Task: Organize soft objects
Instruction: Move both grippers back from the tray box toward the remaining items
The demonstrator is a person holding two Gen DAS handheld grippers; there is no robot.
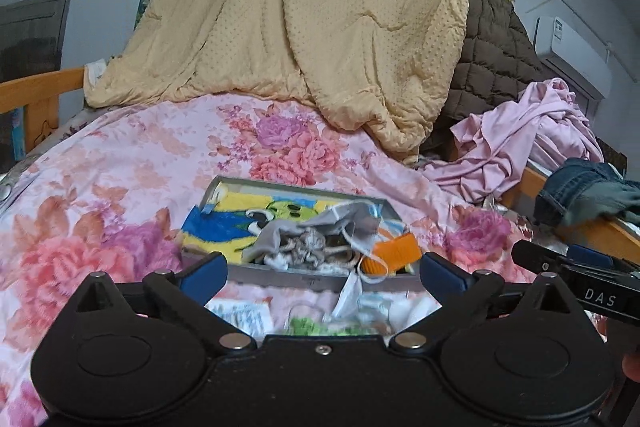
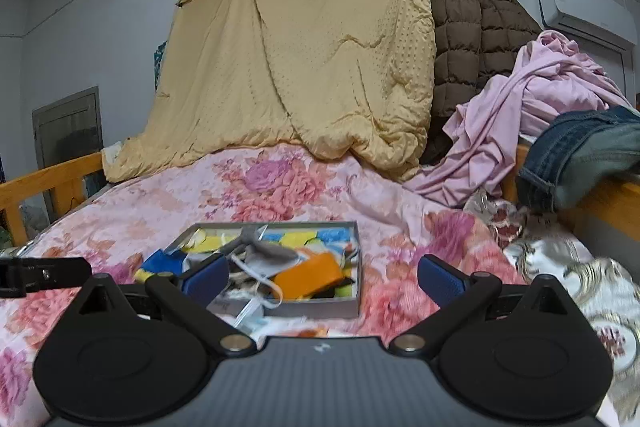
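Left wrist view: the left tool [image 1: 322, 269] is released, tilted slightly down, nothing between its blue pads; the grey tray [image 1: 304, 277] of soft objects lies at 12 o'clock on the floral bed cover [image 1: 120, 163]. Right wrist view: the right tool [image 2: 322, 275] is released; tray [image 2: 316, 309] at 11 o'clock, open cover at 1 o'clock

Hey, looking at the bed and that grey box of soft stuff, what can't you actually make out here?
- Left wrist view: items on the bedspread below the grey box are blurred and partly hidden by the left gripper.
- Right wrist view: the box's near-left corner sits behind the right gripper finger.
- Both views: what lies under the grey cloth in the box is covered.
- Right wrist view: the patterned fabric at far right is smeared.
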